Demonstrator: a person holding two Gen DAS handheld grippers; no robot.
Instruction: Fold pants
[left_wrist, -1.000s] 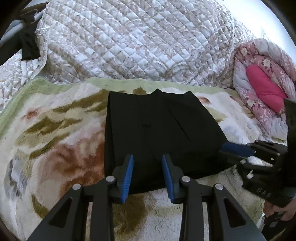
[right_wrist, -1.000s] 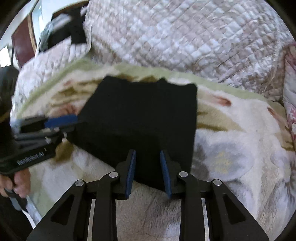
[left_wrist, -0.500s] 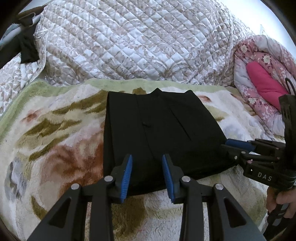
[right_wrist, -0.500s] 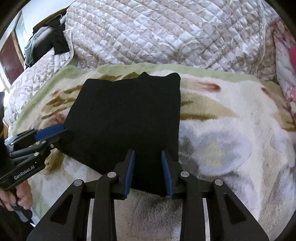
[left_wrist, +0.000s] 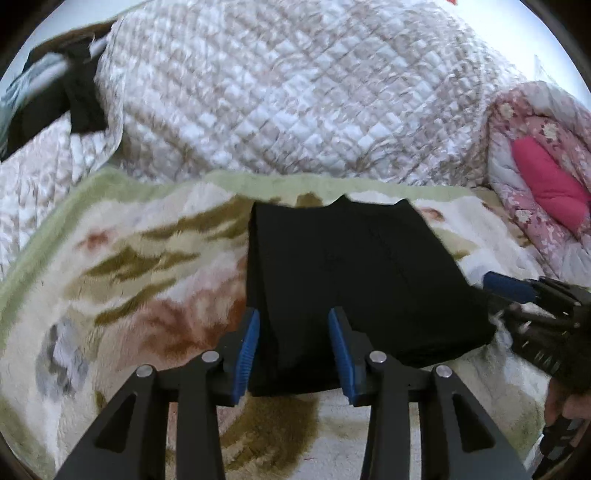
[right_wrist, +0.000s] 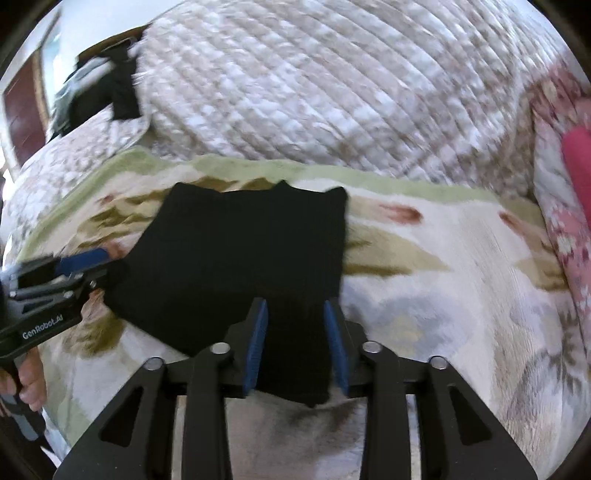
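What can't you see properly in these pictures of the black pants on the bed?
- Left wrist view: the near edge of the black pants hides behind the left gripper.
- Right wrist view: the right gripper covers the pants' near corner; blur smears the quilt.
- Both views: the pants are too dark to count layers.
- The dark clothing at the top left is too small to identify.

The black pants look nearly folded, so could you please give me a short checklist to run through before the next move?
1. Black pants lie flat as a folded rectangle on the plush blanket: ok.
2. Left tongs have just been opening, near edge between the pads, not pinched: ok.
3. Right tongs have just been opening, near corner between them, pads apart: ok.
4. Far edge aligned: not ok, small points stick up.
5. Layers underneath even: cannot tell.
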